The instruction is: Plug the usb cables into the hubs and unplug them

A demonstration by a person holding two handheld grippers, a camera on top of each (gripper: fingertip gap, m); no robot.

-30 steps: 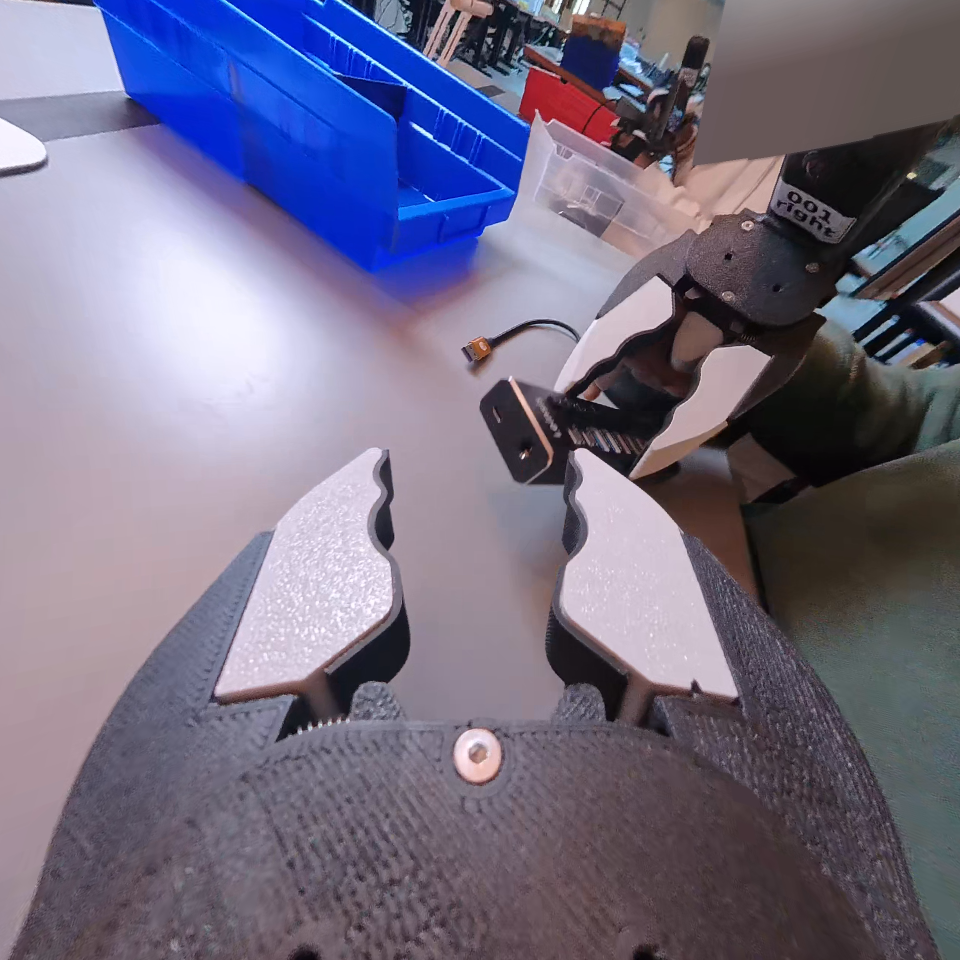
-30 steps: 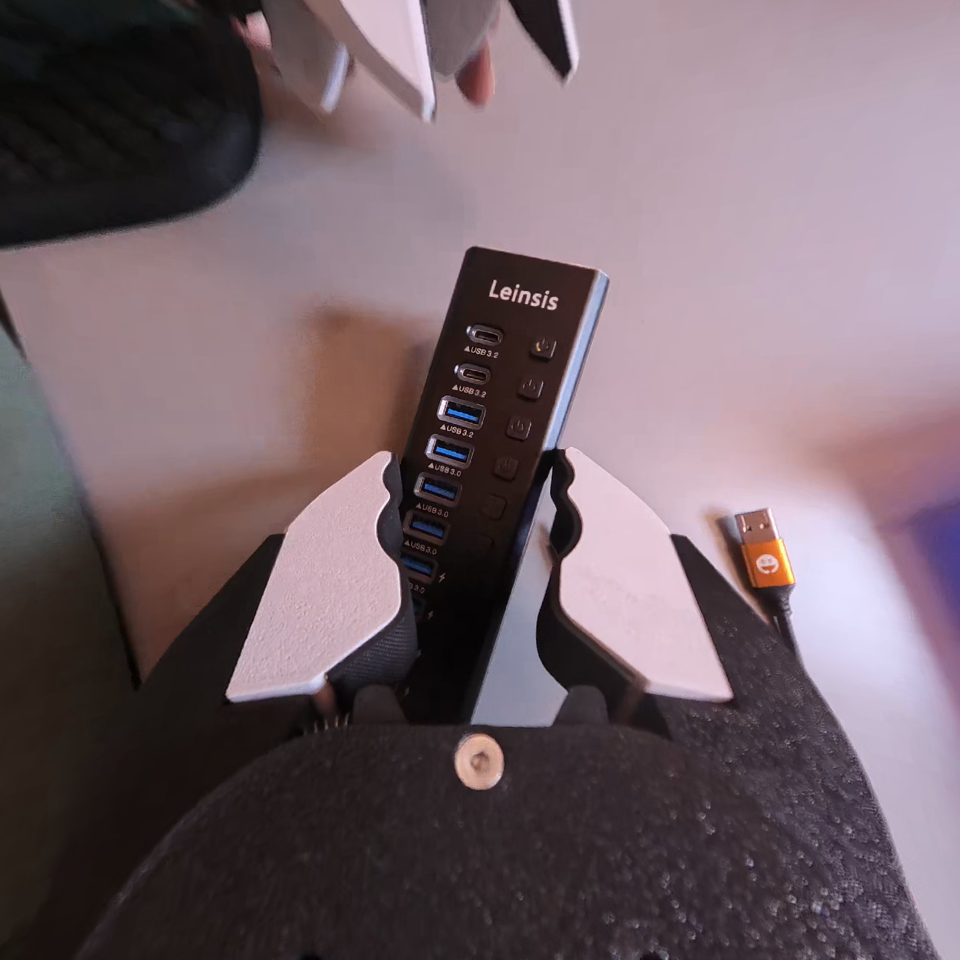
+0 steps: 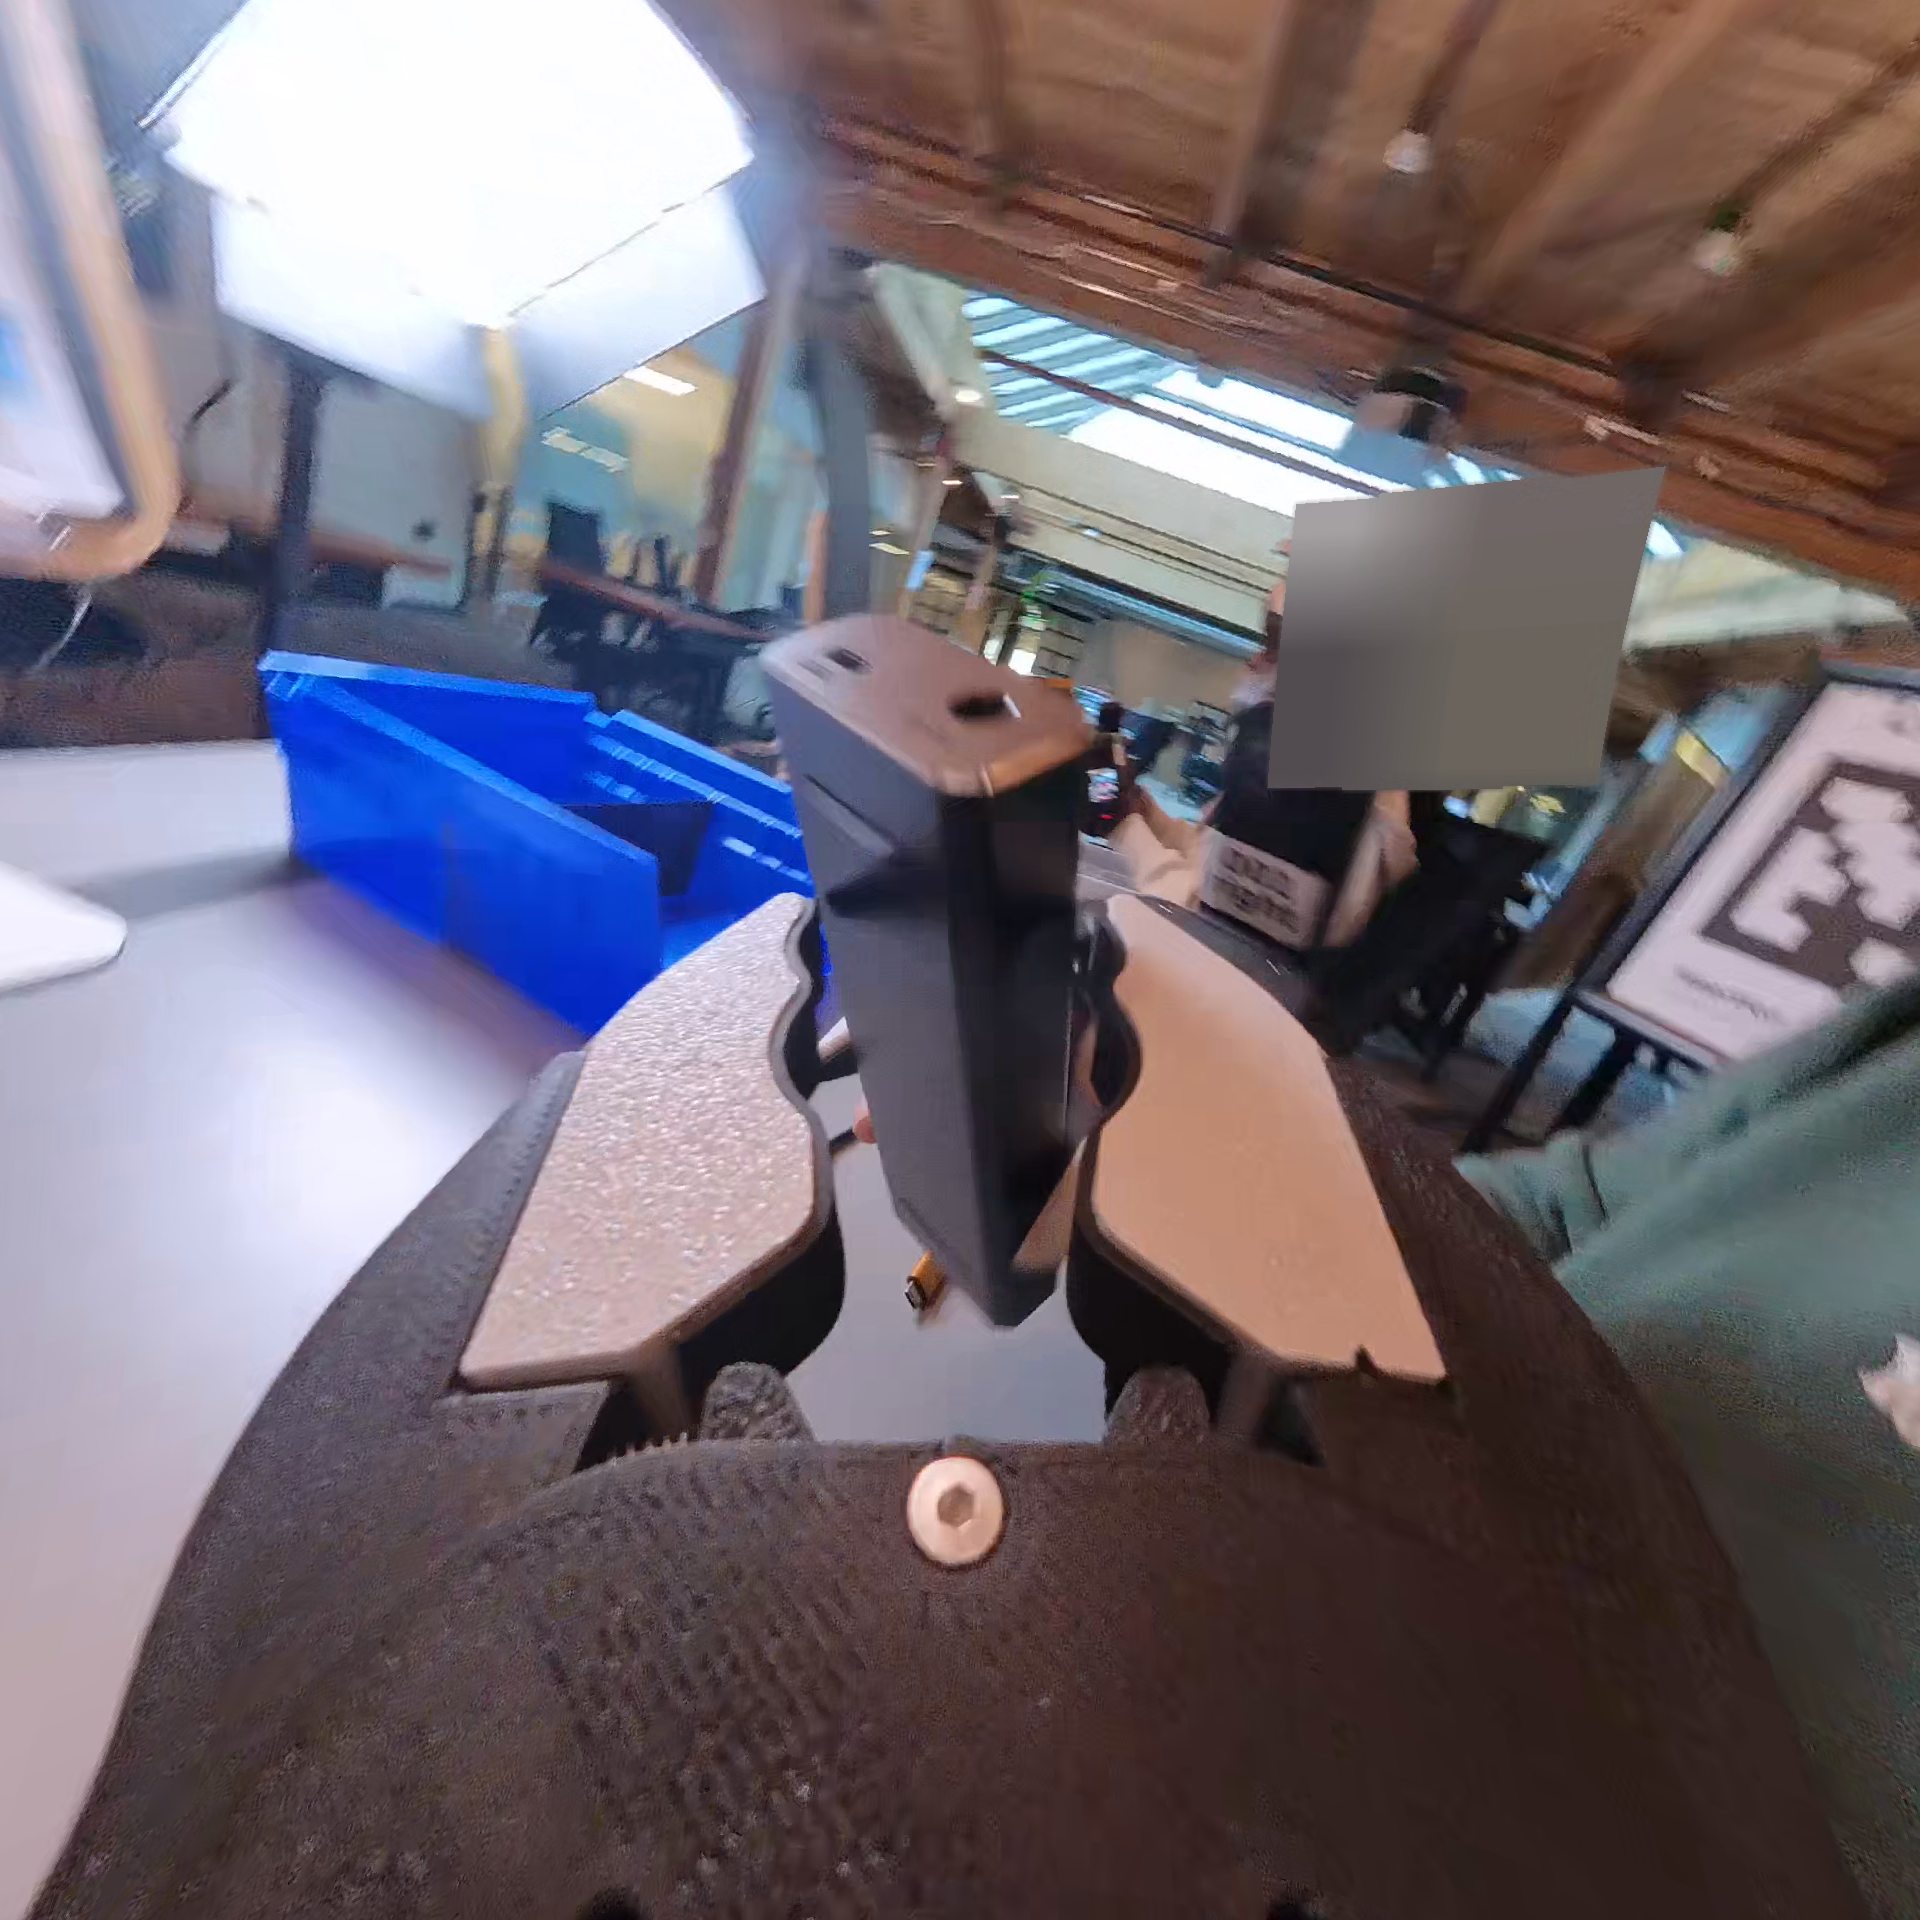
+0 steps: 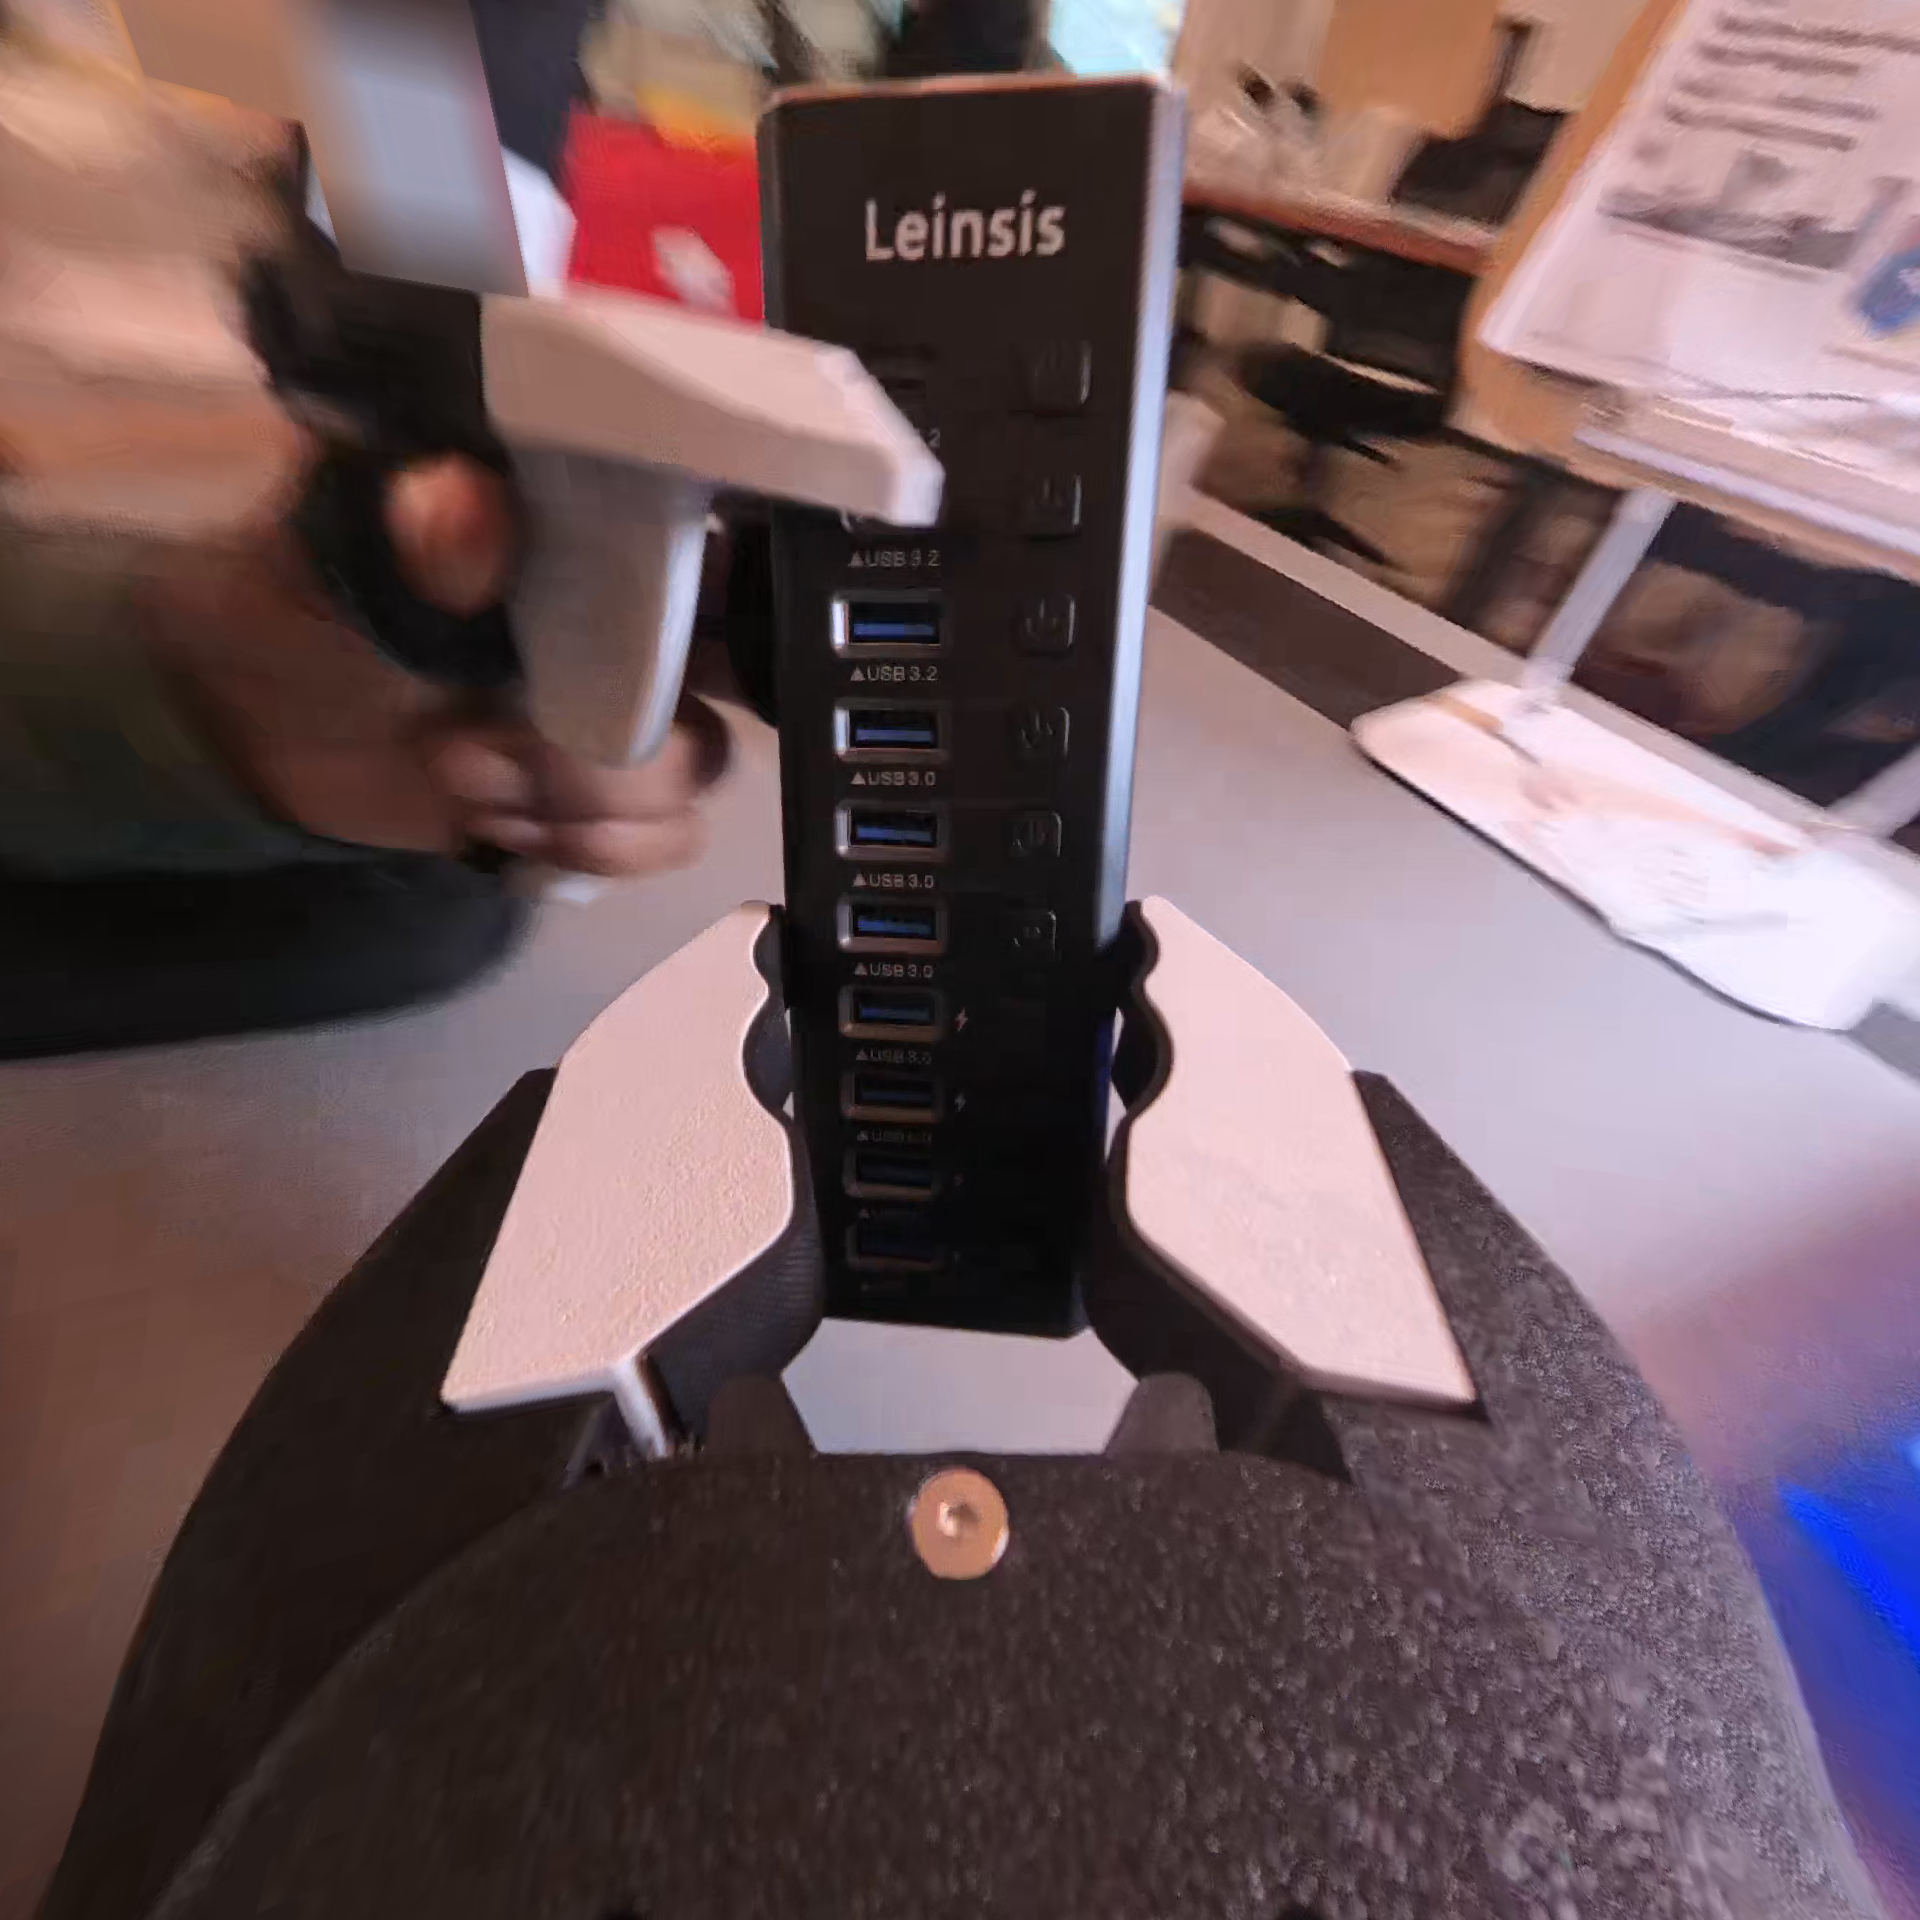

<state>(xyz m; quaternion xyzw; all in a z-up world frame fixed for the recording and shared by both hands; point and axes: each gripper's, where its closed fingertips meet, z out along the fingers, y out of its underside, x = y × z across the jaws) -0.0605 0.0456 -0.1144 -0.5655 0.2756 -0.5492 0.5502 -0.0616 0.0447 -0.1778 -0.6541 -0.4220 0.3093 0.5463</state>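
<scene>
A black USB hub (image 4: 966, 727) with a row of blue ports stands upright above the grey table (image 4: 1351, 1039). My right gripper (image 4: 961, 914) is shut on its lower half, one finger on each long side. My left gripper (image 3: 951, 935) comes in from the left and is shut on the hub's upper part (image 3: 935, 935); one of its silver fingers (image 4: 727, 416) lies across the port face. An orange USB plug (image 3: 923, 1283) lies on the table below the hub. The rest of its cable is hidden.
A blue bin (image 3: 468, 831) stands on the table (image 3: 208, 1143) to the left. A white stand base (image 4: 1621, 831) holds a paper sign. A patterned board (image 3: 1766, 883) and a person stand behind. A green sleeve (image 3: 1714, 1299) is at the right.
The right gripper lifted the hub from low and tilted over the table to upright. The left gripper rose, moved in and closed around its upper part. The orange plug stayed on the table.
</scene>
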